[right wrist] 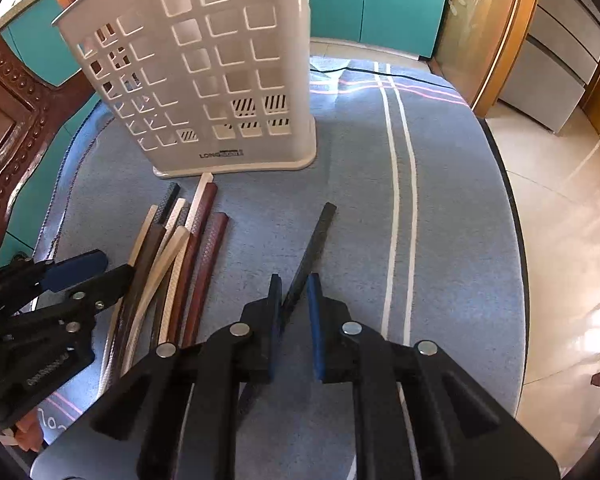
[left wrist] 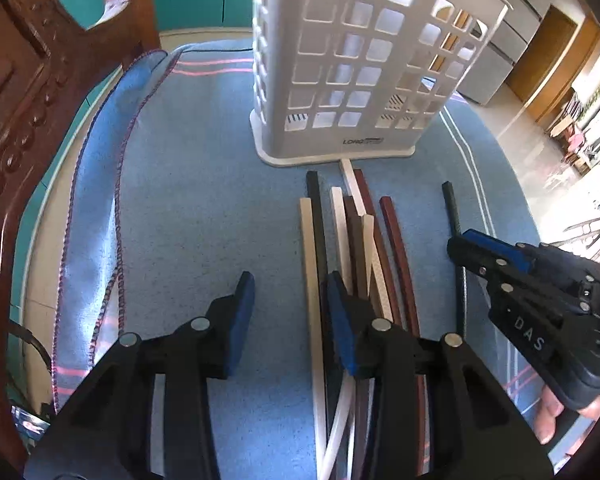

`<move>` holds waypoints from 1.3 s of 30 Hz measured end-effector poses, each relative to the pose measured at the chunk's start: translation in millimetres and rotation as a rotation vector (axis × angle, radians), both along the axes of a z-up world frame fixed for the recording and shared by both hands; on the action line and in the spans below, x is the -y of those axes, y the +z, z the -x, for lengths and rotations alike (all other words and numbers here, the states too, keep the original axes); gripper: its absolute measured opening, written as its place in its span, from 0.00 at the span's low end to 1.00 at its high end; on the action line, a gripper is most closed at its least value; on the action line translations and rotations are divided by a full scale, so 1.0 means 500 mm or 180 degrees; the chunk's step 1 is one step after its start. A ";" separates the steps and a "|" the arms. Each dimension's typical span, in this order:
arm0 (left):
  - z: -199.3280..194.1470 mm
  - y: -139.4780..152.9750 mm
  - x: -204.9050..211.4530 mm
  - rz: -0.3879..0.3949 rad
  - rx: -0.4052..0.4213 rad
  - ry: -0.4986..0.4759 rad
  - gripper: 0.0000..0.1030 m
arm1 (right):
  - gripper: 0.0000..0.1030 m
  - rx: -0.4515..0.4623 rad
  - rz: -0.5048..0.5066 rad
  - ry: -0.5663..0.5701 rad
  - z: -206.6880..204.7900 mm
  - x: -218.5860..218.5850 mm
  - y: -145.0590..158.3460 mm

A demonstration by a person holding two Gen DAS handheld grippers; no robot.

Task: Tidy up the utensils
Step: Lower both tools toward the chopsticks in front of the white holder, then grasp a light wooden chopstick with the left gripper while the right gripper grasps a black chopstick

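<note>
A white slotted utensil holder [left wrist: 340,60] [right wrist: 220,80] stands upright at the back of the blue cloth. In front of it lies a bundle of chopsticks [left wrist: 360,232] [right wrist: 172,256] in cream, brown, dark red and black. My left gripper [left wrist: 290,280] [right wrist: 112,266] hovers at the bundle's left edge, jaws open, with a cream stick just inside its right finger. One black chopstick [left wrist: 450,208] [right wrist: 320,232] lies apart to the right. My right gripper [right wrist: 294,280] [left wrist: 458,244] straddles it with narrow jaws. The stick crosses them at a slant and passes under the left finger, with cloth showing in the gap.
A carved wooden chair back [left wrist: 20,120] [right wrist: 4,120] stands close on the left. The blue cloth [left wrist: 188,200] has a folded hem at that side. The table's right edge [right wrist: 516,240] drops to a tiled floor [right wrist: 560,200]. A person's fingers [left wrist: 548,416] hold the right gripper.
</note>
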State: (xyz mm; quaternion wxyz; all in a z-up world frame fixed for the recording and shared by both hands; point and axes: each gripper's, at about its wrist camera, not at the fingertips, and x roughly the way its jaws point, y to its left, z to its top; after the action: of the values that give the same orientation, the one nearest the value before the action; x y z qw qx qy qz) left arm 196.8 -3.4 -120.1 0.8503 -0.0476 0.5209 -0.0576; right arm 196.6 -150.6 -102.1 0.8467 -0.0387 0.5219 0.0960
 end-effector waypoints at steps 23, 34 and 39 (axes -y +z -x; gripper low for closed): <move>0.039 0.019 0.025 -0.0071 0.0137 0.0042 0.13 | 0.28 0.0047 0.0101 0.0000 0.043 -0.026 -0.008; 0.088 0.035 0.040 0.0138 0.0274 0.0083 0.12 | 0.32 0.0071 0.0152 0.0008 0.041 -0.029 -0.007; 0.098 0.062 0.021 0.0186 0.0373 0.0073 0.13 | 0.36 0.0080 0.0171 0.0015 0.041 -0.038 -0.007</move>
State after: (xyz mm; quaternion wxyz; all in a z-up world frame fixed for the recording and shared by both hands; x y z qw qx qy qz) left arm 147.9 -13.7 -89.3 0.8782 -0.0749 0.4678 -0.0657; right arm 176.2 -131.5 -105.4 0.8517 -0.0639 0.5134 0.0835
